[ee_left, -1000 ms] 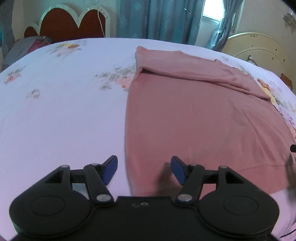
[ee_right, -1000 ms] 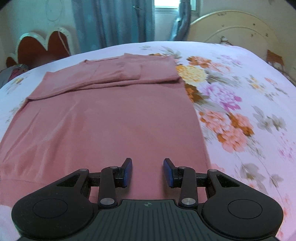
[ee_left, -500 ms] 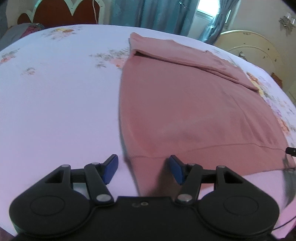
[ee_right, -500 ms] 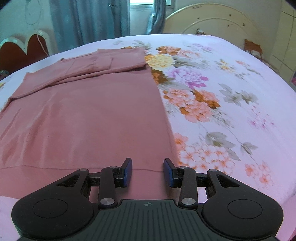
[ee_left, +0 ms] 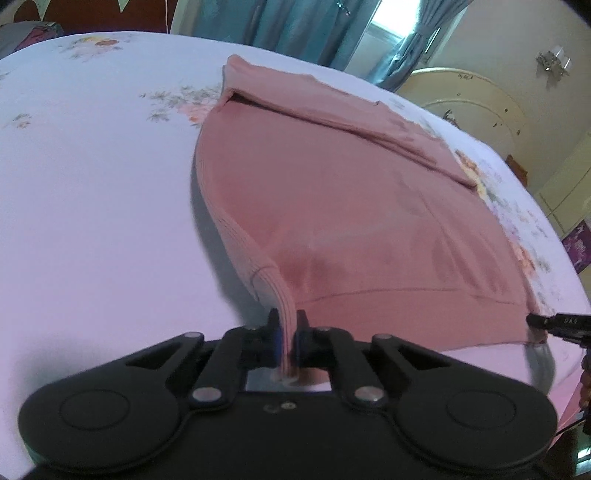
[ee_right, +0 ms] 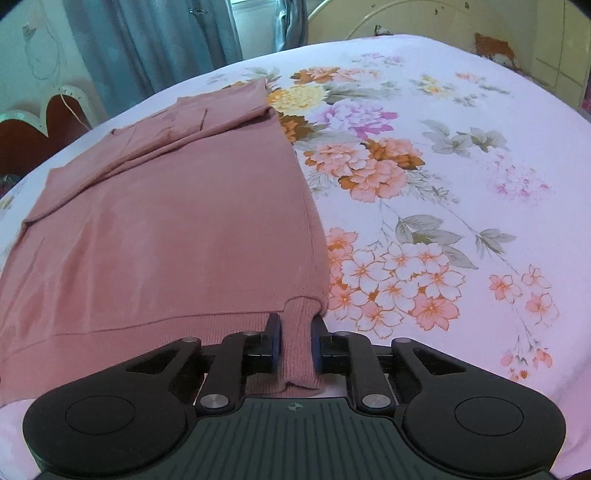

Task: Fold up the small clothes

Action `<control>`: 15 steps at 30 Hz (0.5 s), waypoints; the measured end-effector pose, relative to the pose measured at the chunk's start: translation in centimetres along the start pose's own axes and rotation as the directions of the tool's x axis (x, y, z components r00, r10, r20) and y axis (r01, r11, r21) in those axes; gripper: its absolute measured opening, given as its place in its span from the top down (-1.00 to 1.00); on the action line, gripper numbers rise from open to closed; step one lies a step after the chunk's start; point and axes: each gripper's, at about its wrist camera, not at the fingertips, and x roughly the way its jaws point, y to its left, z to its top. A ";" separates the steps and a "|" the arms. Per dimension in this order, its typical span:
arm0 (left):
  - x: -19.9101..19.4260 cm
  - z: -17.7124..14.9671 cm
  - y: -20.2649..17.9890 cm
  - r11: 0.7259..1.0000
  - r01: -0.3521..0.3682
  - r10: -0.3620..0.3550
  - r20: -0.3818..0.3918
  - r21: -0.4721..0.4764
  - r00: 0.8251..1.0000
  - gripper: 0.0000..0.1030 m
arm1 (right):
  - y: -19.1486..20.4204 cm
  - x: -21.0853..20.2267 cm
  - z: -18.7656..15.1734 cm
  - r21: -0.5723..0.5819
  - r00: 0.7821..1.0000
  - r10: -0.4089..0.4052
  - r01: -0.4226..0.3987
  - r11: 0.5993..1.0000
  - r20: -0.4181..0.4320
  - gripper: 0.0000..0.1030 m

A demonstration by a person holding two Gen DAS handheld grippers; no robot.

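Note:
A dusty-pink knit sweater (ee_left: 351, 206) lies flat on the bed, its sleeves folded across the far end. My left gripper (ee_left: 287, 338) is shut on the near left corner of the hem and lifts it a little off the sheet. My right gripper (ee_right: 296, 345) is shut on the near right corner of the sweater (ee_right: 166, 229), with the ribbed hem bunched between the pads. The right gripper's tip (ee_left: 554, 320) shows at the right edge of the left wrist view, at the hem's other corner.
The bed carries a pale pink sheet (ee_left: 92, 206) with large flower prints (ee_right: 388, 177) on the right side. Blue curtains (ee_right: 155, 40), a cream headboard (ee_right: 424, 18) and a red scalloped board (ee_right: 29, 136) stand beyond the far edge.
Both grippers moved back to the sweater's near hem and closed on its two corners. The left corner has risen off the sheet.

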 end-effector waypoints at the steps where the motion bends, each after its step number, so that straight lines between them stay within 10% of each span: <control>1: -0.1 0.2 0.0 1.000 0.007 -0.007 0.007 -0.005 1.000 0.89 | 0.0 0.0 0.1 -0.001 1.000 0.004 -0.004 1.000 -0.002 0.80; 15: -0.5 11.1 -2.5 0.998 0.051 -0.044 0.251 -0.023 0.967 0.90 | 1.2 -1.2 10.0 -0.036 0.969 0.189 -0.185 0.982 0.161 0.82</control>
